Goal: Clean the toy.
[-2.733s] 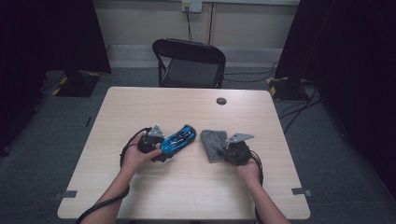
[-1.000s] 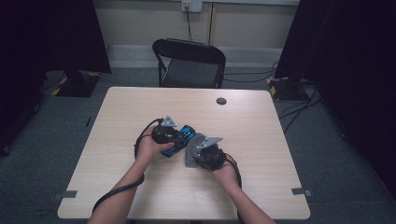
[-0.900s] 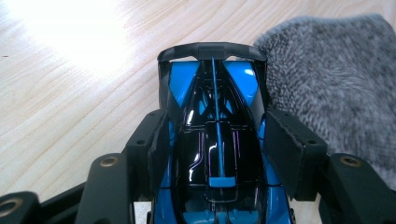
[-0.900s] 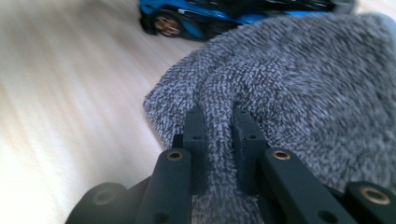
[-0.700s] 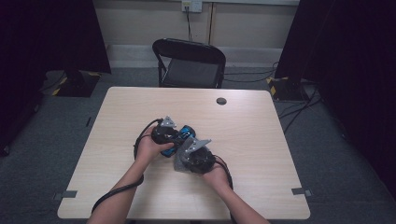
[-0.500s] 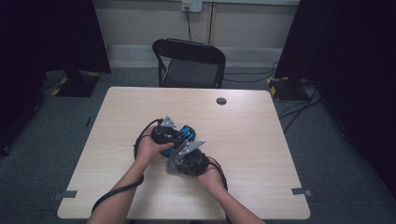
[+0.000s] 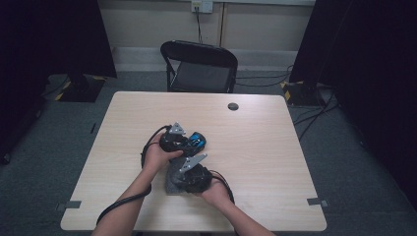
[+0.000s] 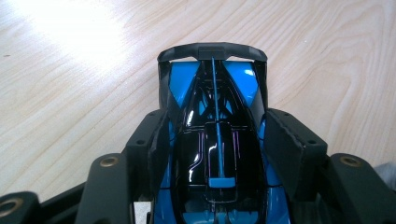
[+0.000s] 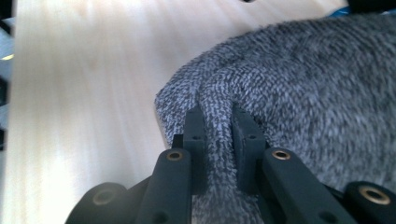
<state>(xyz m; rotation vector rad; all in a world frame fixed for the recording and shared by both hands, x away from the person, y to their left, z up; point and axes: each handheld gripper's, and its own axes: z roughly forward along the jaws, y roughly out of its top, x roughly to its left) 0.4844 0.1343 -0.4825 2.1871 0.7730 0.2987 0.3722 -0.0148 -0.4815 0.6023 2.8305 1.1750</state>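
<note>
A blue and black toy car (image 8: pixel 215 140) lies on the wooden table (image 7: pixel 265 147), and my left gripper (image 8: pixel 215 135) is shut on its sides. In the high view the car (image 7: pixel 196 140) pokes out to the right of the left gripper (image 7: pixel 174 140). My right gripper (image 9: pixel 218 126) is shut on a pinched fold of a grey cloth (image 9: pixel 299 93). Seen from above, the right gripper (image 7: pixel 189 174) sits just in front of the left one, with the cloth (image 7: pixel 172 183) under it on the table.
A small dark round disc (image 7: pixel 233 106) lies at the far side of the table. A black folding chair (image 7: pixel 199 66) stands behind the table. Cables trail from both grippers toward the near edge.
My right gripper has carried the grey cloth from the right of the car leftward and toward the near side, ending in front of the left gripper. The left gripper and car stayed put.
</note>
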